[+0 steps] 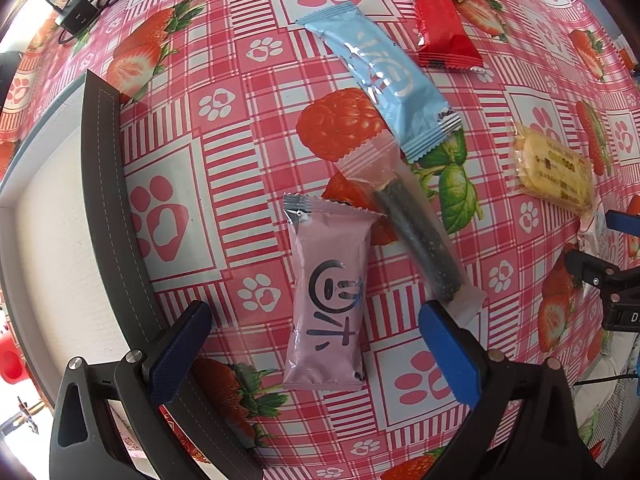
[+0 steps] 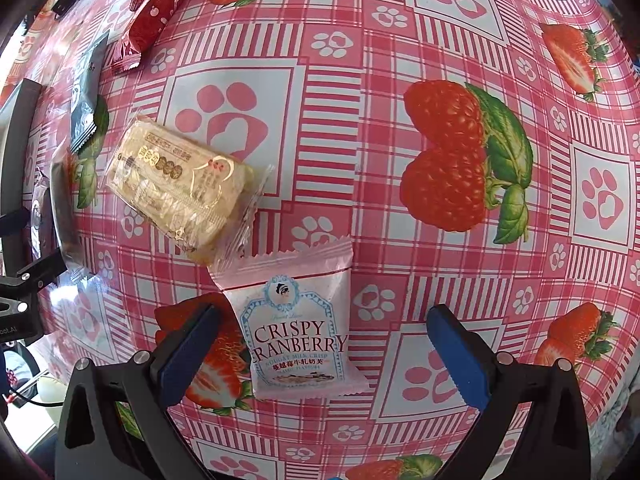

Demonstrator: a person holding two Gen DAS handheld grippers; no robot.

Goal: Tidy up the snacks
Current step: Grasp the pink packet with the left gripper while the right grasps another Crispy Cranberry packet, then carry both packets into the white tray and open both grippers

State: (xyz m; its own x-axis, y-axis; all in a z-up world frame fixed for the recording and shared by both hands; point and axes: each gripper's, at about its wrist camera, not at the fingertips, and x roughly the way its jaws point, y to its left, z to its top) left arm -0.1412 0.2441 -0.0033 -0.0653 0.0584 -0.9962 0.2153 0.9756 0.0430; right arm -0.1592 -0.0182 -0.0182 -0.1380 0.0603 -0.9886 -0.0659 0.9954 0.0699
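A pink snack packet [image 1: 328, 304] lies lengthwise between the blue fingers of my open left gripper [image 1: 316, 320]. A clear wrapper with a dark stick [image 1: 416, 232] lies just right of it, reaching the right finger. A light blue packet [image 1: 380, 76] overlaps that wrapper's far end. Beyond sits a red packet [image 1: 444, 28]. A yellow biscuit pack [image 1: 556, 168] rests at the right. My open right gripper [image 2: 324, 328] hovers over a white "Crispy Cranberry" packet [image 2: 300, 328], which lies between its fingers, nearer the left one. The same yellow biscuit pack [image 2: 180, 184] lies just beyond it.
A dark-rimmed tray [image 1: 100, 184] with a pale inside stands at the left of the strawberry-print tablecloth [image 1: 224, 152]. A black cable and adapter [image 1: 80, 12] lie at the far left. Red packets [image 2: 152, 12] and a dark packet [image 2: 86, 100] show in the right wrist view.
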